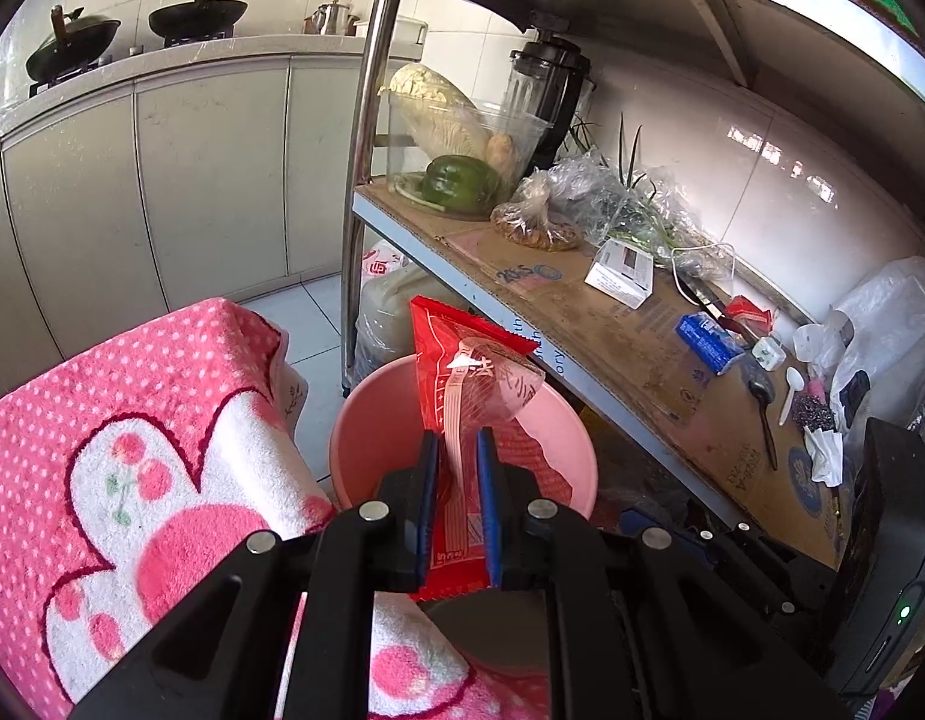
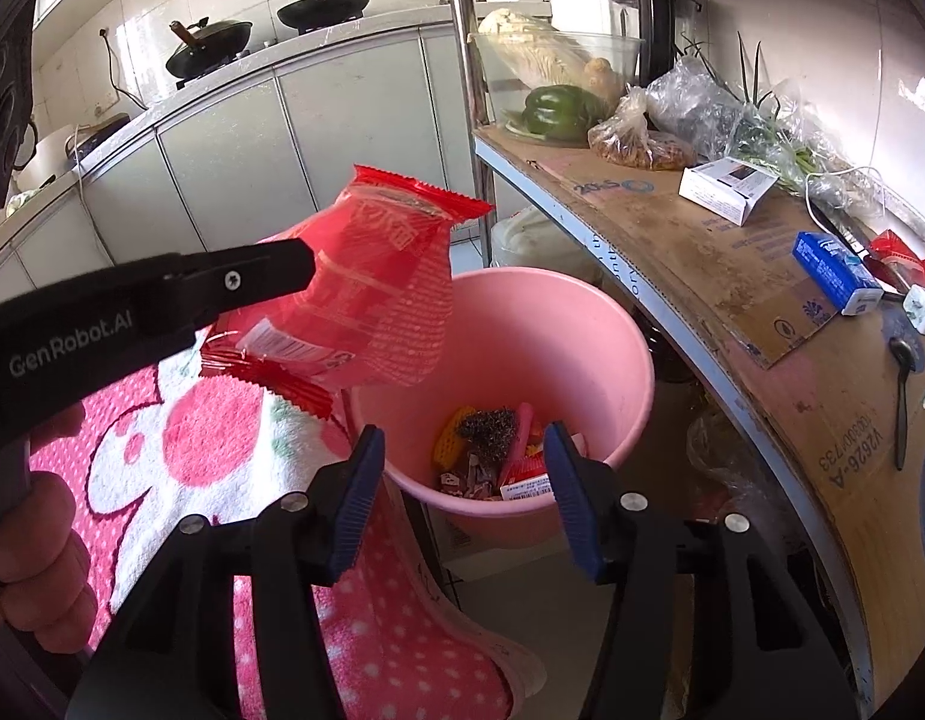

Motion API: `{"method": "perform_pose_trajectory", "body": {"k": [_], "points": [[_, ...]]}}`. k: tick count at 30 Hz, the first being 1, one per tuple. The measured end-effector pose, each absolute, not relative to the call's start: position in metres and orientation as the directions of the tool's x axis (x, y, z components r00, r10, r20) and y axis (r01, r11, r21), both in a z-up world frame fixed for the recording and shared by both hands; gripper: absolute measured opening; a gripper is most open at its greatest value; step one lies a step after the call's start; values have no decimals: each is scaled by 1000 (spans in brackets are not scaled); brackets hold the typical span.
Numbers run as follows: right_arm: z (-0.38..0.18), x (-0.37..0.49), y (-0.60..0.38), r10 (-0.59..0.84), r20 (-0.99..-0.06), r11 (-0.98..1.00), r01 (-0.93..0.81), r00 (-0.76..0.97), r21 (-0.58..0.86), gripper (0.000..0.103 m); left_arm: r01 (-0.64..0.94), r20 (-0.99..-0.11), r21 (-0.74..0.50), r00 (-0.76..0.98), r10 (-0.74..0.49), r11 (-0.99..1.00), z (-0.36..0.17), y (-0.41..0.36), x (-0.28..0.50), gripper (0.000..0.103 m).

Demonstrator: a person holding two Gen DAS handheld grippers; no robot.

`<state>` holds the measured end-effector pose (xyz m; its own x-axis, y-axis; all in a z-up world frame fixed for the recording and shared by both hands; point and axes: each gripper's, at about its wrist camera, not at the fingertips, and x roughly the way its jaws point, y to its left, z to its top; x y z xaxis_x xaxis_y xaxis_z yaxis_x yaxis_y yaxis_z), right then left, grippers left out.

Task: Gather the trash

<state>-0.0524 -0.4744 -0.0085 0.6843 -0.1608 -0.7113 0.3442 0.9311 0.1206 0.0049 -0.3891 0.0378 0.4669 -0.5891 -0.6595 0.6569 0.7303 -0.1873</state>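
Red snack wrapper is pinched in the left tool, held above the pink bucket of trash; the right tool is spread, holding nothing.

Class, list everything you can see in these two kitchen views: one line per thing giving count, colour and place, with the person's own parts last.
snack wrapper: one, red, held above the bucket
bucket: one, pink, on the floor beside the rack, with trash inside
towel: one, pink with white dots, draped beside the bucket
woks: two, black, on the stove
green pepper: one, green, in a clear bowl on the shelf
cabbage: one, pale, same bowl
blender: one, black, back of the shelf
small box: one, white, mid-shelf
carton: one, blue, mid-shelf
left hand-held gripper: one, black with blue pads, shut on the wrapper
right hand-held gripper: one, same colours, open above the bucket
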Motion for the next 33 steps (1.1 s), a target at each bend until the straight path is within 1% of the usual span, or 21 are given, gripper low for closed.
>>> {"method": "perform_pose_trajectory", "body": {"k": [14,33], "points": [[0,-60,-464,-173,-700,936,337,693,103,56,668,-634,-196,472,-612,718,48,-380,-5,12],[8,-63,-466,-194,-689,932,350,698,92,56,667,-629,-202,473,-617,717,51,-375,-7,12]]}}
